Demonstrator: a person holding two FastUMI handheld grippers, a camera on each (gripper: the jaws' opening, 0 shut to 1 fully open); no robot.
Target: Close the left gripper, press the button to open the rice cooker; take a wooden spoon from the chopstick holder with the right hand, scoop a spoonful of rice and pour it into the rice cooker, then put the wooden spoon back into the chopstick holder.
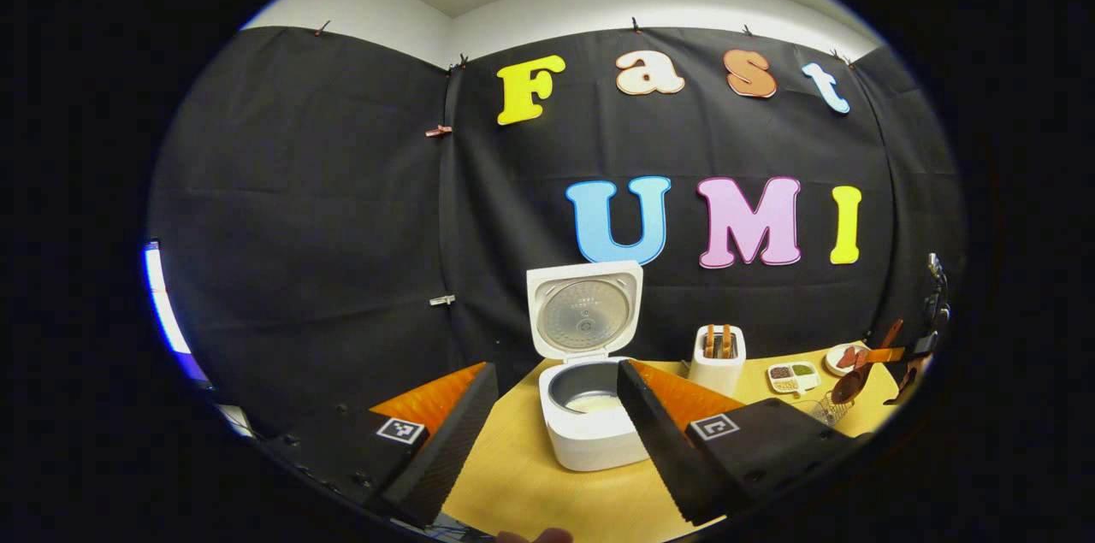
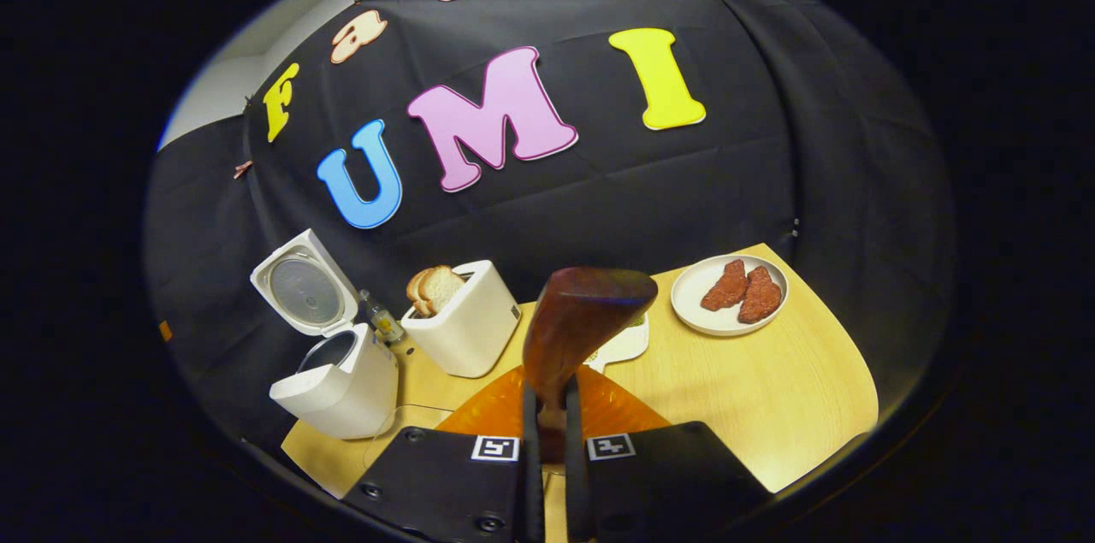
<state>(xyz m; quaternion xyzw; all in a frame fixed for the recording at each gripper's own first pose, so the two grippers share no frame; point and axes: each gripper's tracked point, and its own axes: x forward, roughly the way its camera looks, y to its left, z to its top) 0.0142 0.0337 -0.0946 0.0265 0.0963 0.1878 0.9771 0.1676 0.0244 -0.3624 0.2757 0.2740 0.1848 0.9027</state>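
Note:
The white rice cooker [image 1: 590, 432] stands open on the wooden table, lid [image 1: 584, 312] upright, with a pale layer in its grey pot. My left gripper [image 1: 558, 368] is open, hovering in front of the cooker with nothing between its fingers. At the far right of the left gripper view, my right gripper [image 1: 907, 363] holds the wooden spoon [image 1: 853, 385] above the wire chopstick holder [image 1: 825, 410]. In the right gripper view, my right gripper [image 2: 552, 402] is shut on the spoon's handle, and the spoon bowl [image 2: 586, 312] points away. The open cooker [image 2: 338, 385] sits left of it.
A white toaster [image 2: 466, 316] with bread slices stands right of the cooker, with a small bottle [image 2: 381, 322] between them. A white sectioned dish [image 1: 791, 376] and a plate [image 2: 727, 295] with two red pieces lie at the back right. The table edge [image 2: 821, 440] runs close at the right.

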